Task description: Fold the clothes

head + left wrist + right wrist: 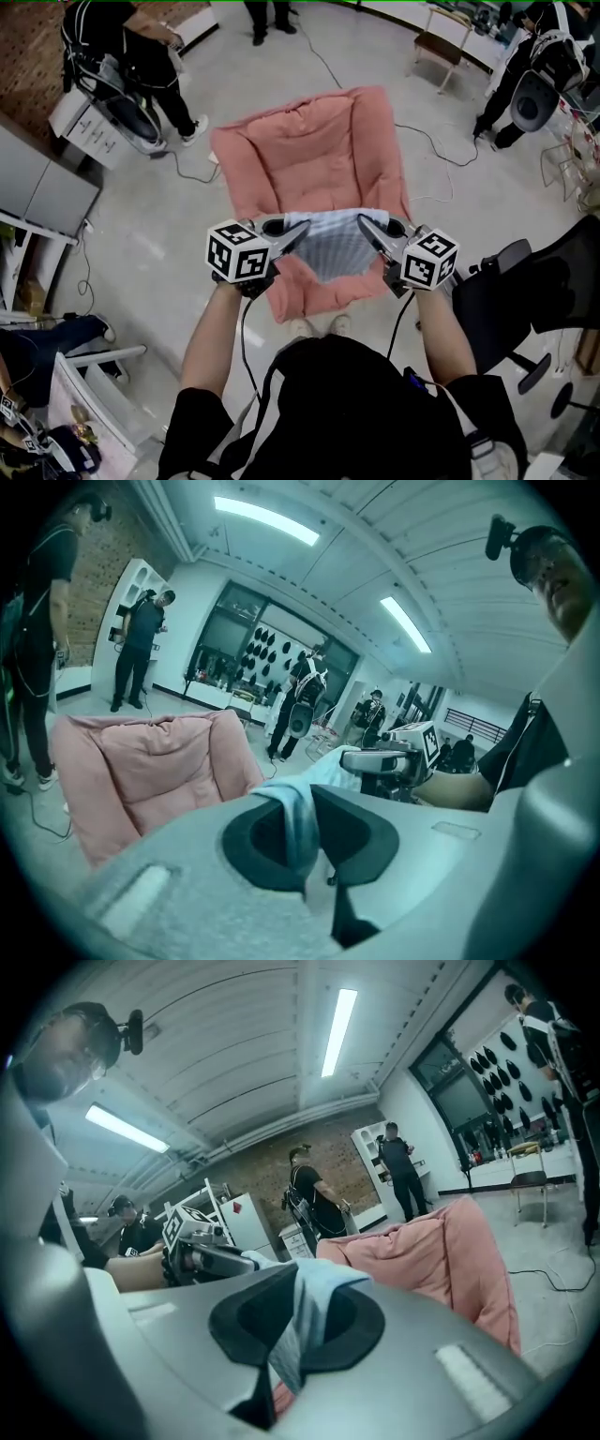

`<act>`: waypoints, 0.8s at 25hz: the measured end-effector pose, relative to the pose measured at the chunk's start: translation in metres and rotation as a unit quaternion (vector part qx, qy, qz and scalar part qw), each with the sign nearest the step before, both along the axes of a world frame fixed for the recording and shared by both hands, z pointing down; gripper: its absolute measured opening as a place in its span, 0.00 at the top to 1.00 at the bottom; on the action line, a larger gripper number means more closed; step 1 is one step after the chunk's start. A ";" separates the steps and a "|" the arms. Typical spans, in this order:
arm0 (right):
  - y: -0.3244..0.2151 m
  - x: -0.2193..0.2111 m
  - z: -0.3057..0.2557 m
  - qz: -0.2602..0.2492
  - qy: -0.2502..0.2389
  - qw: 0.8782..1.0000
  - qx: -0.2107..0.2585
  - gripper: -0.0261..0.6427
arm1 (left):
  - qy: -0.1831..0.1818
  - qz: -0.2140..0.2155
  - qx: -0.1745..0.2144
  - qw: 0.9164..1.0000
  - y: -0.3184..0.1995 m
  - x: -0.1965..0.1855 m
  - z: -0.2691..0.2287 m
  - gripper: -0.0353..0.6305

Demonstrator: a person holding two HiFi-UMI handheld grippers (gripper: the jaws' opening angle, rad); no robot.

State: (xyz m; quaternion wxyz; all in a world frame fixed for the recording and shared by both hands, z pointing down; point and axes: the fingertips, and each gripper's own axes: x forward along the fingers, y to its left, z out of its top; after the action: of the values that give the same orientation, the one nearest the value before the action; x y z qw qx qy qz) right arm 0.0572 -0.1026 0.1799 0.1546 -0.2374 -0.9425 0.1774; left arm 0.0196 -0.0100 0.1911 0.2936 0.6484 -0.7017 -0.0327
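Your left gripper (298,232) and right gripper (366,225) each pinch tight a corner of the pale blue checked cloth garment (336,248), held taut above the pink padded floor cushion (309,141), so you're likely mid-fold; next, lower it flat there.

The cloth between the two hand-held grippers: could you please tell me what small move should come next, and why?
Probably lower the cloth flat onto the cushion. The left hand-held gripper and right hand-held gripper are each shut on its upper edge, and it hangs spread above the cushion.
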 end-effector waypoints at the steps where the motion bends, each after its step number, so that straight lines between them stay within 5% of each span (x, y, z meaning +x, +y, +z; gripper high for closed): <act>1: 0.003 -0.002 0.001 -0.001 0.004 1.000 0.004 0.94 | -0.002 -0.002 0.000 1.000 0.003 -0.002 0.001 0.91; 12: 0.012 -0.025 0.026 -0.003 0.029 0.999 0.032 0.94 | 0.014 0.000 -0.019 1.000 0.009 -0.019 0.033 0.91; 20: -0.015 -0.079 0.063 -0.069 0.067 0.995 0.030 0.94 | 0.045 -0.060 -0.049 0.996 -0.016 -0.073 0.072 0.91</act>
State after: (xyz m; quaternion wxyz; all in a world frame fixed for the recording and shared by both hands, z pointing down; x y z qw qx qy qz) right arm -0.0216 -0.1178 0.2430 0.2365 -0.2845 -0.9163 0.1533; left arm -0.0537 -0.0265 0.2635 0.3543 0.5877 -0.7260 -0.0448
